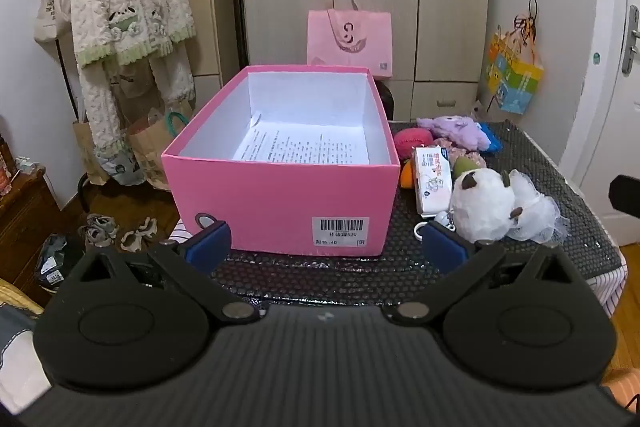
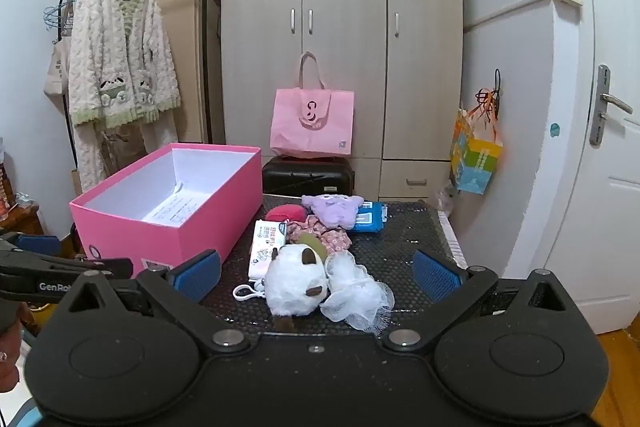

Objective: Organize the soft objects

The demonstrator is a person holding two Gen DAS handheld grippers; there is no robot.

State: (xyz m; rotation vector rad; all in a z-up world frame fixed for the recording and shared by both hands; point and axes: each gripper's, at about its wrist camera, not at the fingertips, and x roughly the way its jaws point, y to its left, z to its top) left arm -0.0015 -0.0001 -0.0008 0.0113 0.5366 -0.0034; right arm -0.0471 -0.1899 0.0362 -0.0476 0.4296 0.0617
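An open pink box [image 1: 280,203] with a printed sheet inside stands on the black dotted table [image 1: 560,187]; it also shows in the right wrist view [image 2: 168,235]. Right of it lie soft things: a white plush toy [image 1: 482,205] [image 2: 296,285], a white mesh puff [image 1: 536,211] [image 2: 356,295], a purple plush [image 1: 456,129] [image 2: 332,211], a red plush [image 1: 412,139] [image 2: 284,213], a floral cloth [image 2: 320,237] and a tissue pack [image 1: 434,179] [image 2: 266,247]. My left gripper [image 1: 326,253] is open and empty before the box. My right gripper [image 2: 316,273] is open and empty, around the white plush's near side.
A pink tote bag [image 2: 312,123] sits on a black case [image 2: 308,177] before the wardrobe [image 2: 340,27]. A blue packet [image 2: 370,217] lies at the table's back. A robe hangs on a rack [image 2: 120,67] at left. A door [image 2: 600,127] is at right.
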